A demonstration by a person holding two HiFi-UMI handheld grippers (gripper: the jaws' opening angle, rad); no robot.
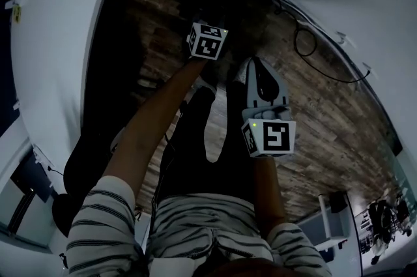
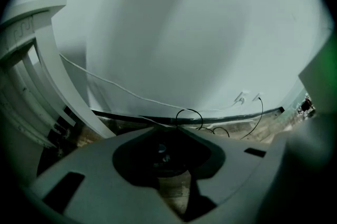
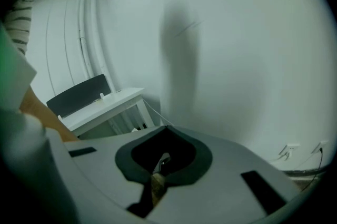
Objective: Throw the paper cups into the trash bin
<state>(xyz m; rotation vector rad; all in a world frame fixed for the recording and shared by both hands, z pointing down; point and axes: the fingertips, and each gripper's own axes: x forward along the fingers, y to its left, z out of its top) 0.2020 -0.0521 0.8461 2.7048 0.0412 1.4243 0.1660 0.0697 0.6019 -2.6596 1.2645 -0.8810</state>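
No paper cup and no trash bin shows in any view. In the head view both bare forearms with striped sleeves reach down over a dark wooden floor [image 1: 326, 106]. The left gripper's marker cube [image 1: 207, 41] is farther out, its jaws hidden behind it. My left gripper [image 2: 176, 127] faces a white wall low down, jaws a little apart with floor showing through the gap and nothing between them. The right gripper [image 1: 257, 67] is held closer to the body. In its own view the right gripper [image 3: 166, 128] is shut on nothing, aimed at a bare wall.
Black cables [image 2: 189, 117] loop on the floor below two wall sockets [image 2: 242, 97]. A white slatted furniture piece [image 2: 31, 59] stands left of the left gripper. A white table [image 3: 105, 104] with a dark chair back [image 3: 79, 95] is left of the right gripper.
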